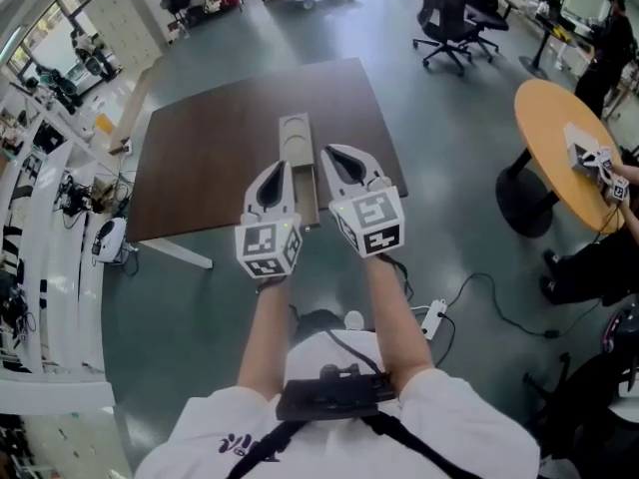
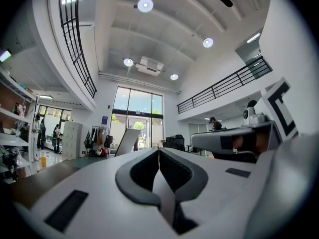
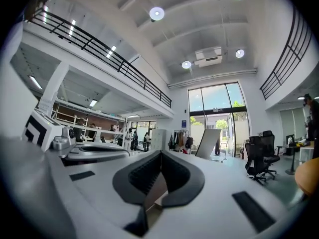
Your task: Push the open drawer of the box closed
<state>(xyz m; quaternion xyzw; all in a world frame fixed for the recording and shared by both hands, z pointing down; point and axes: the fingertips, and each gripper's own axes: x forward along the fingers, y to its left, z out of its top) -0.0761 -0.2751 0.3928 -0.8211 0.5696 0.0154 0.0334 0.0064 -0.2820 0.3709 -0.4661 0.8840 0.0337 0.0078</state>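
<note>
Lying lengthwise on a dark brown table [image 1: 200, 158]: a narrow beige box [image 1: 295, 133], its drawer [image 1: 306, 196] pulled out toward the near edge. Flanking that drawer, left gripper [image 1: 277, 169] just left of the box and right gripper [image 1: 330, 154] just right, both pointing away, jaws together. Well right of the box, a round yellow table [image 1: 547, 133]; beyond it, black office chairs [image 1: 451, 13].

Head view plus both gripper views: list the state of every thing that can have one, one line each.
left gripper: shut, nothing between its jaws, to the left of the drawer.
right gripper: shut, nothing held, to the right of the drawer.
drawer: appears pulled out of the box toward the person, not yet pushed in.
box: lying on the table, open at its near end.
</note>
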